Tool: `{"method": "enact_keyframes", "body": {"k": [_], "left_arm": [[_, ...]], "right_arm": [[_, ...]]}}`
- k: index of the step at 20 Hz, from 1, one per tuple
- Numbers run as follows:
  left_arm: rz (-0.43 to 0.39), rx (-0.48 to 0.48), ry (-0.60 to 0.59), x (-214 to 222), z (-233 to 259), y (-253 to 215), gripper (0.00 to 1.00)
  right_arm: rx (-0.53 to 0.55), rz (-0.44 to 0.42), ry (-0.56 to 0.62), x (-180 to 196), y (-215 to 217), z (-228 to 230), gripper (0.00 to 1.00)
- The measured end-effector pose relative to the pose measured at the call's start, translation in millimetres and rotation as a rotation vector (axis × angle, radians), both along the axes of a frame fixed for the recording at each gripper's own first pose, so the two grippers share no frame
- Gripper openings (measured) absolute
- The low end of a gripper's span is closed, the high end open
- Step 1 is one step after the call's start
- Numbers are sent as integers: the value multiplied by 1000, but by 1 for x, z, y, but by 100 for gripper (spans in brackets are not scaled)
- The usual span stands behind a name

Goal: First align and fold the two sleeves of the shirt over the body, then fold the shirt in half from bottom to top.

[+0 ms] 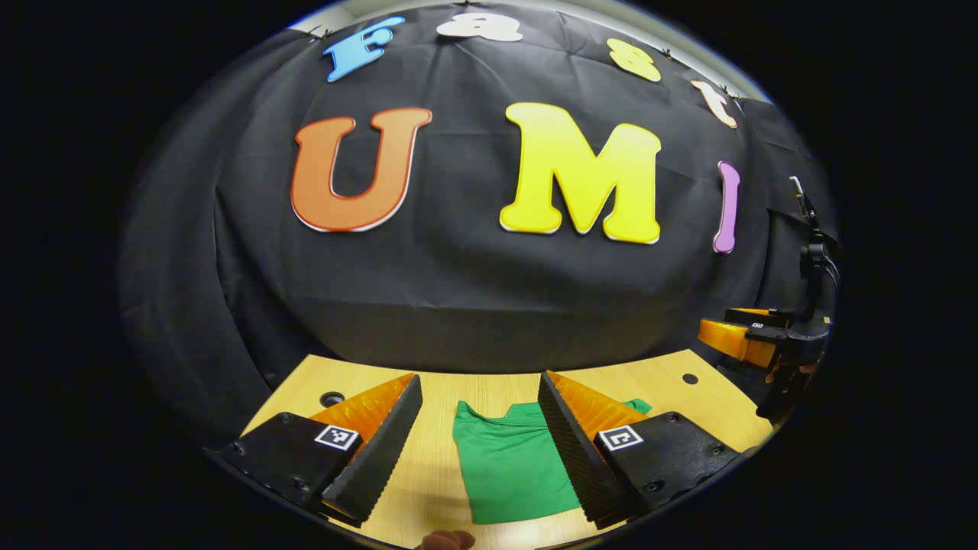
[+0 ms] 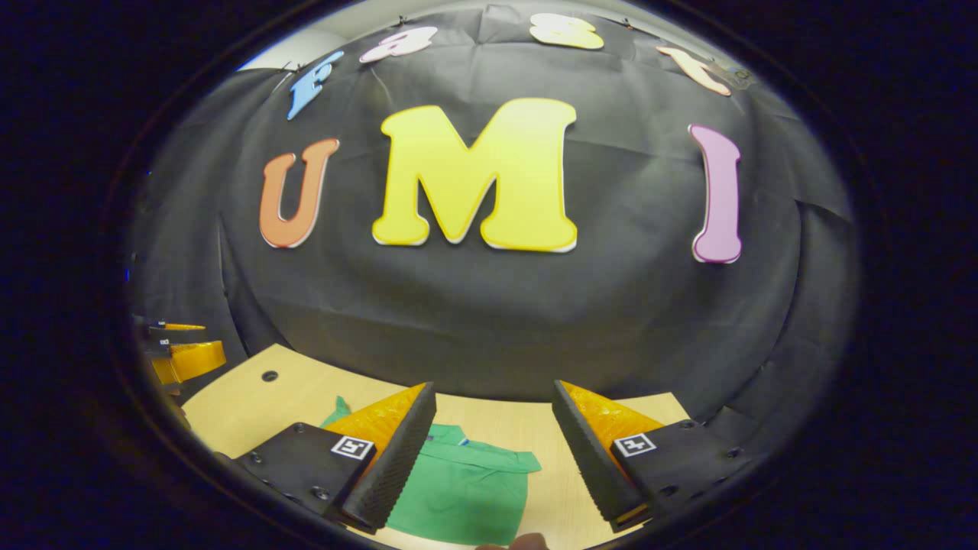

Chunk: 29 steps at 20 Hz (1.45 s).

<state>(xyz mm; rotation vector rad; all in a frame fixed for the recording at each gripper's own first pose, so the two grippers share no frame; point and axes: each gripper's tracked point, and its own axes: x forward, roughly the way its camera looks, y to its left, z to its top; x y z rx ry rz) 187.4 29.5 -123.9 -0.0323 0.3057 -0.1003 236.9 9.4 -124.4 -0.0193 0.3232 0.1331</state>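
- In the left gripper view, the left gripper [image 1: 479, 443] sits low in the frame, fingers spread wide apart with nothing between them.
- The green shirt [image 1: 508, 470] lies flat on the wooden table [image 1: 672, 382], bottom centre.
- The right gripper [image 1: 737, 336] hangs at the right edge.
- In the right gripper view, the right gripper's fingers stand apart and empty; the shirt lies lower left of centre.

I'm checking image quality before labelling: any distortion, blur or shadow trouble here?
Left gripper view: fisheye bends the table edge; shirt sharp, evenly lit. Right gripper view: same bending; shirt sharp, a soft shadow on it beside the finger.
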Motion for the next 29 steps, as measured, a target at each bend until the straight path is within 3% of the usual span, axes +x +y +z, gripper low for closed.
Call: {"method": "enact_keyframes", "body": {"k": [1, 4, 9, 10, 14, 19, 20, 22, 26, 27, 29], "left_arm": [[5, 7, -24, -13, 15, 1, 98], [23, 10, -78, -55, 57, -3, 98], [69, -9, -167, -119, 114, -11, 100], [75, 1, -179, -132, 121, -14, 98], [76, -35, -194, -172, 129, -26, 97], [76, -22, -182, -190, 122, -26, 100], [77, -24, -187, -191, 124, -25, 98], [87, -25, -205, -191, 128, -21, 98], [101, -17, -216, -196, 133, -6, 98], [106, -18, -217, -196, 134, -3, 98], [108, -20, -219, -196, 135, 0, 98]], "right_arm": [[2, 5, -27, -13, 4, 16, 98], [-4, 6, -102, -53, 12, 55, 93], [66, -31, -216, -128, 19, 110, 94], [74, -46, -243, -143, 18, 119, 98], [65, -39, -249, -193, 31, 120, 94], [62, 2, -227, -211, 54, 122, 94], [63, 2, -235, -210, 56, 125, 98], [59, 8, -240, -208, 60, 126, 94], [62, 3, -258, -210, 62, 133, 94], [67, -3, -260, -211, 61, 133, 98], [76, -5, -264, -214, 61, 135, 94]]}}
